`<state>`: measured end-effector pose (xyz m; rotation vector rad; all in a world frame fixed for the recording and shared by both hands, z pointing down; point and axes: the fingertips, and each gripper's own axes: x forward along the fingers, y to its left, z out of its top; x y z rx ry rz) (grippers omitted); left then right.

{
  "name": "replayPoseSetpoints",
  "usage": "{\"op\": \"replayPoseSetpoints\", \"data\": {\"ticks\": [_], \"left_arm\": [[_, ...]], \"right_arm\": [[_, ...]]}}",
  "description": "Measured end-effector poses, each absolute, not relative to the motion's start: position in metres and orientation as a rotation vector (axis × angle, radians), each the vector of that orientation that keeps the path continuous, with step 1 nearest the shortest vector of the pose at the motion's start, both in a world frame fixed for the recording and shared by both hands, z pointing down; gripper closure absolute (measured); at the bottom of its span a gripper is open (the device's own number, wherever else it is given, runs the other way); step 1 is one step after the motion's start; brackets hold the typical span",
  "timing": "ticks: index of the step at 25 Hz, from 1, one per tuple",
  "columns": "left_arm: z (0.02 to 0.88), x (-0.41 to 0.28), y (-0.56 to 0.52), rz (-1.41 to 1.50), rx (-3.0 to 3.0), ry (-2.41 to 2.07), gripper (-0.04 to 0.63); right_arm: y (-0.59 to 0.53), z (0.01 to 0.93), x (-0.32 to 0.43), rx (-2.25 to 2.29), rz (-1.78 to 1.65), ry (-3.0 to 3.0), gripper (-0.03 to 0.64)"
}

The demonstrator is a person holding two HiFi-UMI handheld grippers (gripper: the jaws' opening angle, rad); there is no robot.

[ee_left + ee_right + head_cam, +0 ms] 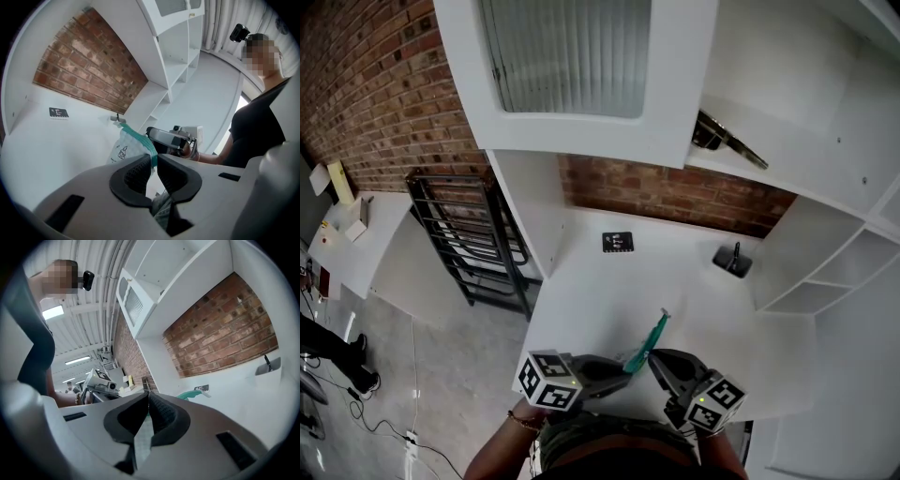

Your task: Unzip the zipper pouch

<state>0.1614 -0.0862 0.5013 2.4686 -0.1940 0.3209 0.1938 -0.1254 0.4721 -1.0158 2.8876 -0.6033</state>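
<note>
A pale pouch with a teal zipper (645, 344) is held up edge-on over the near edge of the white table (581, 300), between the two grippers. My left gripper (622, 367) is shut on the pouch's near end, its pads pinching the fabric beside the teal zipper band (140, 139). My right gripper (655, 362) is shut on a thin flap of the pouch; the fabric shows between its closed pads (143, 431). The zipper's far end (191, 393) points away towards the brick wall, with a small white tab on it.
A black marker card (618, 242) lies on the table, and a small black stand (733, 260) sits at the back right. White shelves (825, 281) rise on the right and a cabinet (572, 75) hangs overhead. A black rack (469, 234) stands to the left.
</note>
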Motion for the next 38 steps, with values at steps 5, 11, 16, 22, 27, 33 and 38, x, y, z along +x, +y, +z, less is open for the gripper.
{"op": "replayPoseSetpoints", "data": {"ticks": [5,11,16,22,27,33,38], "left_arm": [[0.498,0.163,-0.084,0.321,2.491,-0.191,0.552],[0.497,0.157,-0.082,0.326,2.551,-0.194,0.552],[0.495,0.153,-0.084,0.282,2.558,-0.210,0.552],[0.495,0.147,-0.085,0.270,2.561,-0.227,0.552],[0.492,0.137,-0.090,0.264,2.567,-0.245,0.552],[0.491,0.126,-0.094,0.268,2.562,-0.259,0.552],[0.488,0.116,-0.099,0.282,2.568,-0.271,0.551]], "right_arm": [[-0.124,0.473,0.197,-1.037,-0.596,2.901,0.612],[-0.128,0.473,0.205,-1.087,-0.602,2.872,0.612],[-0.130,0.471,0.214,-1.122,-0.587,2.861,0.612],[-0.129,0.472,0.217,-1.157,-0.550,2.872,0.612],[-0.131,0.471,0.222,-1.188,-0.524,2.870,0.612],[-0.132,0.466,0.222,-1.228,-0.459,2.899,0.612],[-0.136,0.461,0.230,-1.269,-0.396,2.921,0.612]]}}
